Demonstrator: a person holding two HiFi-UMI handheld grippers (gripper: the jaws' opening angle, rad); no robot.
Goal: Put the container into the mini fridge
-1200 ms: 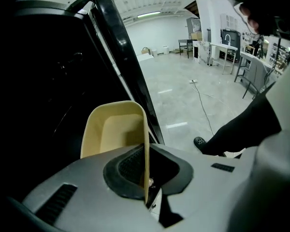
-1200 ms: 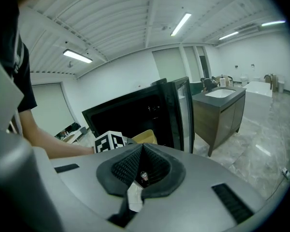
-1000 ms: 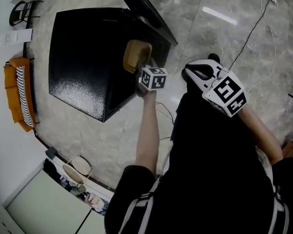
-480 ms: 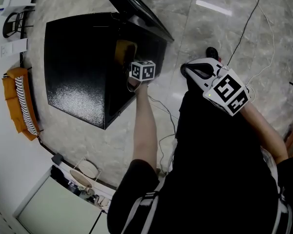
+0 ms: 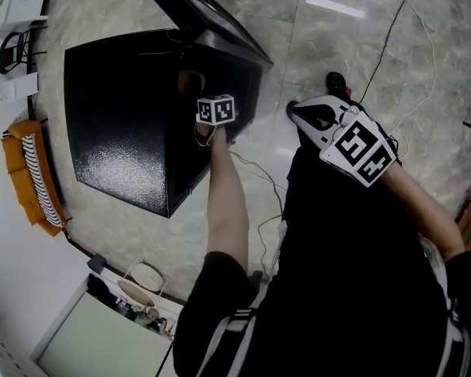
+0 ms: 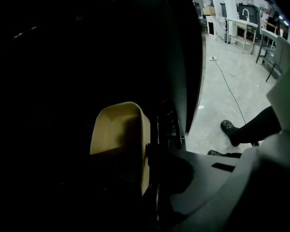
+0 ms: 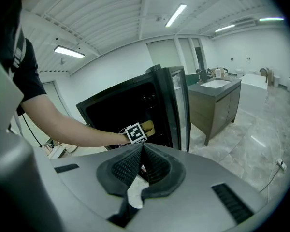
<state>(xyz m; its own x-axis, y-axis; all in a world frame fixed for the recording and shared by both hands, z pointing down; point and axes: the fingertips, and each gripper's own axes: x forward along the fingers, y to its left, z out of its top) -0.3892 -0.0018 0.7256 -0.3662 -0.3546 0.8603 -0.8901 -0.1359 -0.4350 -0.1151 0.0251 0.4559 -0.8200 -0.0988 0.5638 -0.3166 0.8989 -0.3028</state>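
The left claw (image 6: 146, 159) is clamped on the side wall of the tan container (image 6: 117, 129), holding it inside the dark mini fridge (image 5: 118, 132), whose door (image 5: 212, 14) stands open. The right claw (image 7: 141, 164) is closed on nothing, well apart from the fridge.

Left arm stretched forward, left gripper (image 6: 149, 154) jaws pinched on container (image 6: 117, 129) wall, right gripper (image 7: 141, 153) near torso, jaws together.
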